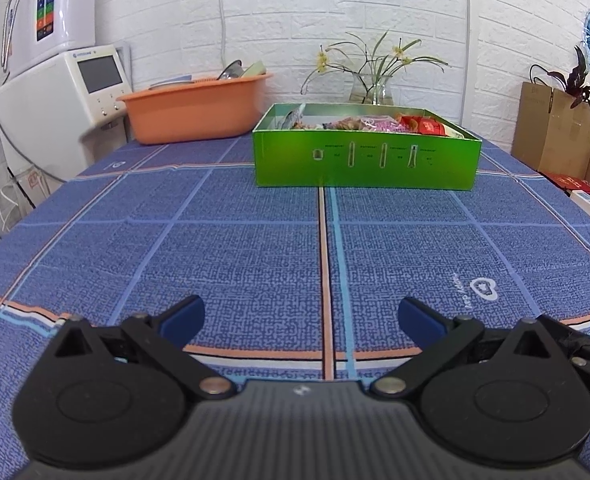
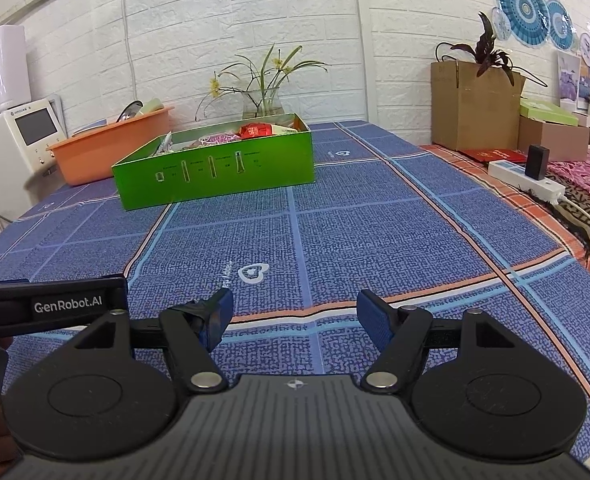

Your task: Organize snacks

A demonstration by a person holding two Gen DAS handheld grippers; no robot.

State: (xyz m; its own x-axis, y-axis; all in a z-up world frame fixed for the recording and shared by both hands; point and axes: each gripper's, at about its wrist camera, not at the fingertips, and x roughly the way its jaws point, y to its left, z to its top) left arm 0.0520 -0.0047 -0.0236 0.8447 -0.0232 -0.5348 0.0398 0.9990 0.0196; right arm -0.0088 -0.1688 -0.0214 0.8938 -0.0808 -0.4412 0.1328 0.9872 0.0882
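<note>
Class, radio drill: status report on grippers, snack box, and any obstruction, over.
Left gripper open, empty. Right gripper open, empty. Green box ahead on cloth, snacks inside. Nothing between grippers and box.

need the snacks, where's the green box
The green box sits far across the blue tablecloth, right of the orange basin, before the flower vase.

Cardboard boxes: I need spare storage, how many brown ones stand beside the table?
2: a tall brown cardboard box holding a dark plant, and a low brown cardboard box right of it. Others may be hidden.
</note>
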